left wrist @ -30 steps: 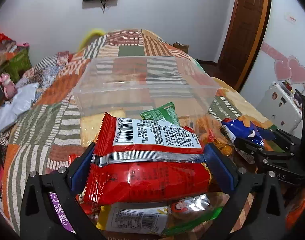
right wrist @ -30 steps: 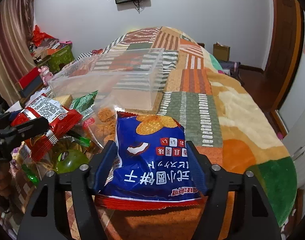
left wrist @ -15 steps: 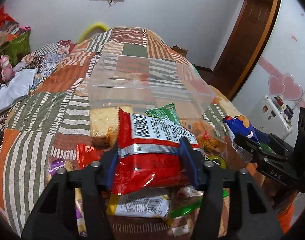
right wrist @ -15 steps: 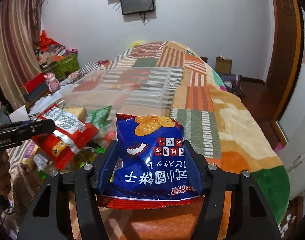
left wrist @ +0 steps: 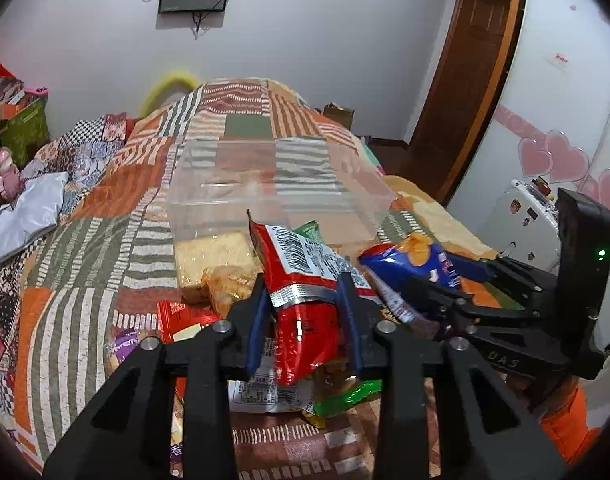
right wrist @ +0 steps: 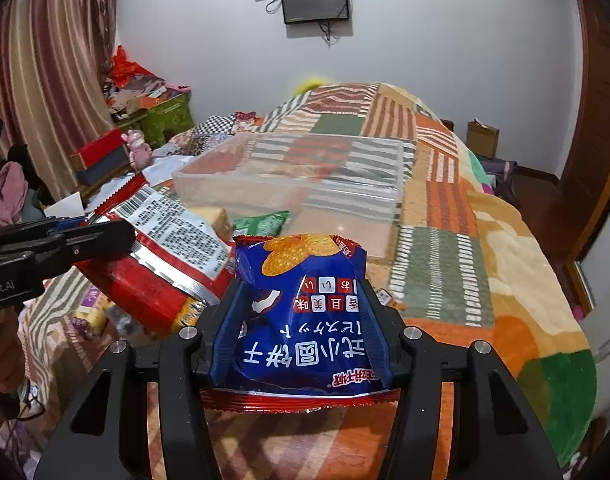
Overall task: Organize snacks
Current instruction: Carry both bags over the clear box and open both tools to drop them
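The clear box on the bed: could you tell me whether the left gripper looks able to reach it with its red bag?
Probably yes: the clear box sits open-topped just beyond the red bag, and only low snacks lie between.

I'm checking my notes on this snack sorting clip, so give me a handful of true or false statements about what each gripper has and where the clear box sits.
1. The left gripper has a red snack bag between its closing jaws. True.
2. The right gripper grips a green packet. False: its closing jaws squeeze a blue snack bag.
3. The clear plastic box sits on the patchwork blanket beyond the snack pile. True.
4. The red snack bag already lies inside the clear plastic box. False: it is held in front of the box.
5. A screen hangs on the far wall. True.
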`<state>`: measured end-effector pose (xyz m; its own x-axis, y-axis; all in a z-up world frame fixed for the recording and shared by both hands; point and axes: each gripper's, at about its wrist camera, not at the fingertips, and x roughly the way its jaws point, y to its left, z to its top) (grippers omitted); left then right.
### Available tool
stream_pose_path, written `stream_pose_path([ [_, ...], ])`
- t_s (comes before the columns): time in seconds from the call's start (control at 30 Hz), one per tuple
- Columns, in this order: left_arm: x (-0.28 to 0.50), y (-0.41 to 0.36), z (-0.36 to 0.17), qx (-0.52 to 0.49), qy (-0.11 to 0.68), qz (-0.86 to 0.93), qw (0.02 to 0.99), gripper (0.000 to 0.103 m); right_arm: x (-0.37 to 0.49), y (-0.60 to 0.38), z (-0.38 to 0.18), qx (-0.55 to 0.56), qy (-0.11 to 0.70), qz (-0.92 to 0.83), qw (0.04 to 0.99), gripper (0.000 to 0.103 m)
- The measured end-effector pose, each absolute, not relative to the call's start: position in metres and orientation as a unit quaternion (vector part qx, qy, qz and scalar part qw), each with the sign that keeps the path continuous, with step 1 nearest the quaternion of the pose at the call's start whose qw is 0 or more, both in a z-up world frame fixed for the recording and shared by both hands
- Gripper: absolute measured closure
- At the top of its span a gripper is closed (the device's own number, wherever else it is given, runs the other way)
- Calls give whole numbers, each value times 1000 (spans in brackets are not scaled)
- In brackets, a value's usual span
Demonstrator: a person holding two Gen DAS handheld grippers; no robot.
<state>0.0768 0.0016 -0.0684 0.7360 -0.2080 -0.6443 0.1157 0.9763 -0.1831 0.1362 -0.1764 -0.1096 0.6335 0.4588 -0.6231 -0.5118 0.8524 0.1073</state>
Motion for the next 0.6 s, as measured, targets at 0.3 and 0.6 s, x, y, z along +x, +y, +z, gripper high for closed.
stream_pose_path([
  [0.3, 70, 1, -51, -43, 327, -80, 941, 74, 137, -179, -104, -22, 330, 268, 905, 63],
  [0.6, 78, 7, -42, -32, 324, -68, 943, 93, 140, -175, -101, -27, 335, 270, 902, 64],
])
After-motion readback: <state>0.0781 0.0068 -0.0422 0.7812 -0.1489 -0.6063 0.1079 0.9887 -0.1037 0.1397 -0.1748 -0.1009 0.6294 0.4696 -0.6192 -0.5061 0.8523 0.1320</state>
